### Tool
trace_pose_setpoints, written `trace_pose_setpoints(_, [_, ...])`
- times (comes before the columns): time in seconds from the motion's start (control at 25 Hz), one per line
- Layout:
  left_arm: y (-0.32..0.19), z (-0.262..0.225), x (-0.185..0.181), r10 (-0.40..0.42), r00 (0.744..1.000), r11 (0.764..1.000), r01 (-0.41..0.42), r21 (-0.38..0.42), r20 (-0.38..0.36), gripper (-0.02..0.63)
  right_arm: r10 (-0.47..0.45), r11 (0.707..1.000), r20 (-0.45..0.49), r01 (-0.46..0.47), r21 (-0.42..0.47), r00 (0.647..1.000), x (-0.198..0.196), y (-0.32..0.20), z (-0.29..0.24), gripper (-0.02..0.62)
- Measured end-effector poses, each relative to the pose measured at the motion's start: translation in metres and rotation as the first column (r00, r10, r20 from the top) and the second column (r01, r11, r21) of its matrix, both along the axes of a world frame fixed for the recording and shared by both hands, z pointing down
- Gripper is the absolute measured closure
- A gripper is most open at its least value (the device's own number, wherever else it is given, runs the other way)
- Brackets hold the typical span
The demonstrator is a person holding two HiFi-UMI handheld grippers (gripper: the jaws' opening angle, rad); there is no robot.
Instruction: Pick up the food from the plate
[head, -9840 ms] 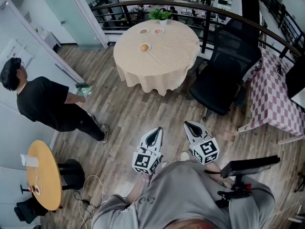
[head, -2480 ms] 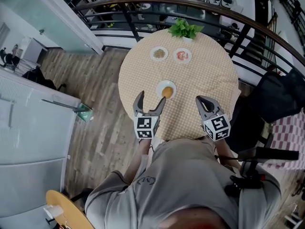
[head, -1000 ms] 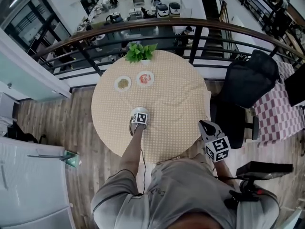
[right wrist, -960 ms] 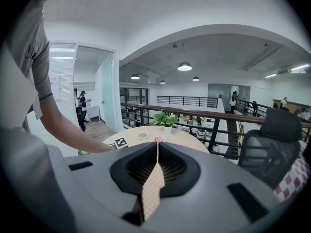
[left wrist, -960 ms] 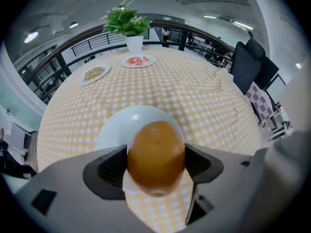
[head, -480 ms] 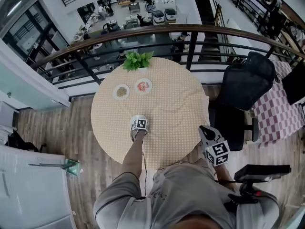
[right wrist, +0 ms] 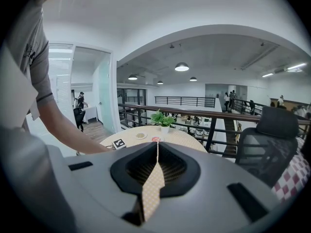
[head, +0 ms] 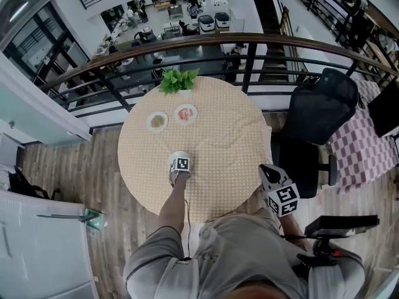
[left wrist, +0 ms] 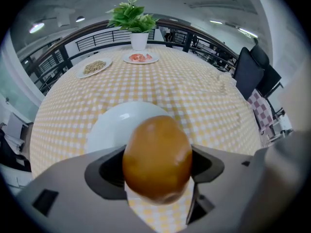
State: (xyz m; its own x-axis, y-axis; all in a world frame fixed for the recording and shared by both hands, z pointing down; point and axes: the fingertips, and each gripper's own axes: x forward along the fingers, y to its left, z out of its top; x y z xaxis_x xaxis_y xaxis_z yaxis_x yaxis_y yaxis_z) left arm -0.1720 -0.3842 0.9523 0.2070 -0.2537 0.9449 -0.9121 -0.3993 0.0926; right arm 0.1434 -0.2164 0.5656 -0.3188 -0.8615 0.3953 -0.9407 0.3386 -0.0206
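Your left gripper (head: 179, 167) points steeply down over the near side of the round checkered surface (head: 230, 142), and its fingers (left wrist: 104, 171) are grasping the food (left wrist: 157, 159), a smooth golden-brown bun. The bun sits squarely between the two fingers, with each dark pad pressed against one of its sides and its rounded top bulging out past them. It covers the near rim of the white plate (left wrist: 109, 127), whose bare middle shows just behind it. You cannot tell whether the bun is clear of the plate. Your right gripper (head: 265, 169) hangs beyond the edge of the surface at your right side, near the black chair (head: 321, 114). Its fingers (right wrist: 184, 169) are clenched together with nothing between them. Two small plates of food (head: 157, 121) and a potted plant (head: 177, 80) stand at the far side.
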Motion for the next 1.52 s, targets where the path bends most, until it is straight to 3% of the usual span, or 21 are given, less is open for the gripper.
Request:
trace_pose_setpoints(0.12, [-0.003, 0.003, -0.002, -0.023, 1.0, 1.0, 0.023, 0.001, -0.012, 0.236, 0.001, 1.0, 0.004, -0.001, -0.009, 1.0, 0.003, 0.0, 0.004, 0.577])
trace_pose_setpoints(0.28, [-0.003, -0.012, -0.001, -0.09, 0.992, 0.996, 0.09, 0.0, -0.092, 0.236, -0.017, 1.0, 0.013, 0.017, -0.001, 1.0, -0.002, -0.007, 0.004, 0.577])
trace_pose_setpoints(0.52, [-0.002, -0.04, -0.011, -0.121, 0.981, 0.989, 0.132, 0.069, -0.152, 0.236, -0.08, 0.997, 0.033, 0.08, 0.012, 0.996, -0.025, -0.02, 0.004, 0.577])
trace_pose_setpoints(0.68, [-0.011, -0.076, -0.013, -0.131, 0.972, 0.974, 0.164, 0.158, -0.196, 0.236, -0.144, 0.99, 0.051, 0.143, 0.016, 0.988, -0.041, -0.033, 0.008, 0.577])
trace_pose_setpoints(0.88, [-0.023, -0.141, -0.014, -0.106, 0.959, 0.931, 0.189, 0.313, -0.264, 0.236, -0.226, 0.974, 0.064, 0.225, 0.023, 0.972, -0.068, -0.044, 0.009, 0.577])
trace_pose_setpoints(1.04, [-0.014, -0.208, -0.018, -0.081, 0.95, 0.876, 0.213, 0.433, -0.303, 0.236, -0.308, 0.951, 0.071, 0.307, 0.027, 0.949, -0.091, -0.052, 0.008, 0.577])
trace_pose_setpoints(1.24, [0.002, -0.299, -0.009, 0.01, 0.945, 0.773, 0.2, 0.601, -0.328, 0.236, -0.373, 0.928, 0.072, 0.371, 0.04, 0.925, -0.112, -0.061, 0.005, 0.577])
trace_pose_setpoints(1.52, [0.051, -0.412, 0.008, 0.141, 0.925, 0.595, 0.205, 0.777, -0.352, 0.236, -0.429, 0.903, 0.087, 0.423, 0.077, 0.899, -0.134, -0.07, -0.009, 0.577])
